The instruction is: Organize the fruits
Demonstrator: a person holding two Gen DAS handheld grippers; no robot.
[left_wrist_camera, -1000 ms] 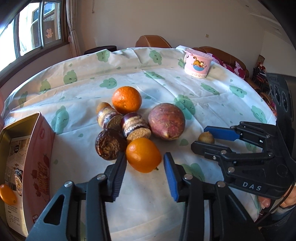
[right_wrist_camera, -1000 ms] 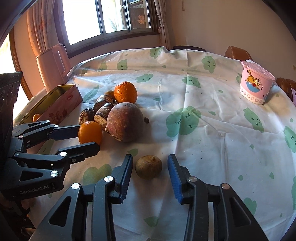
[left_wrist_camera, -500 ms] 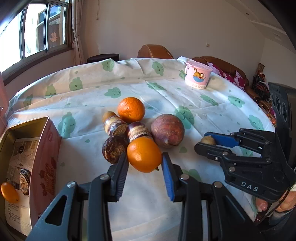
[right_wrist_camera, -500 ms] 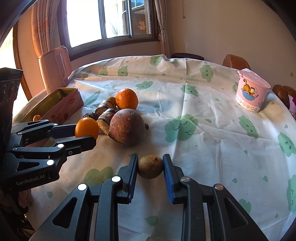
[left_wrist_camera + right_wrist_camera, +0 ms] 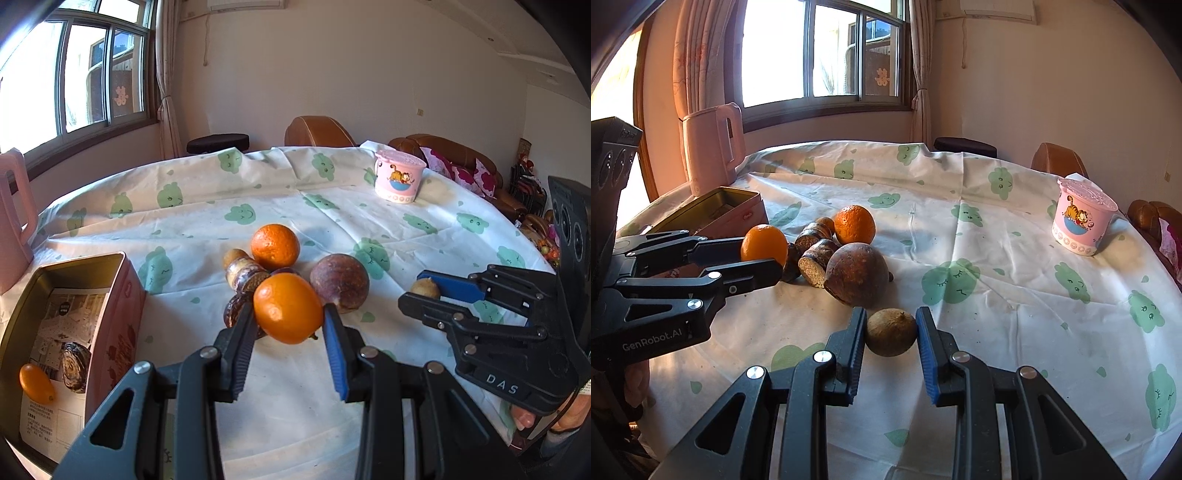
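My left gripper (image 5: 290, 321) is shut on a smooth orange fruit (image 5: 288, 308) and holds it above the table; it also shows in the right wrist view (image 5: 764, 248). My right gripper (image 5: 891, 328) is shut on a small brown fruit (image 5: 892, 332), lifted slightly; it also shows in the left wrist view (image 5: 425, 288). On the tablecloth lie a round orange (image 5: 275, 246), a large purple-brown fruit (image 5: 339, 282) and several dark cut pieces (image 5: 816, 256). An open pink tin (image 5: 110, 321) at the left holds a small orange fruit (image 5: 37, 384) and a dark piece (image 5: 75, 367).
A pink cartoon cup (image 5: 399, 181) stands at the far right of the table. A pink kettle (image 5: 713, 147) stands by the window behind the tin. Chairs and a sofa (image 5: 454, 158) ring the round table (image 5: 1015, 295).
Both grippers closed on their fruits, the left on the orange fruit, the right on the small brown one, and lifted them off the cloth.
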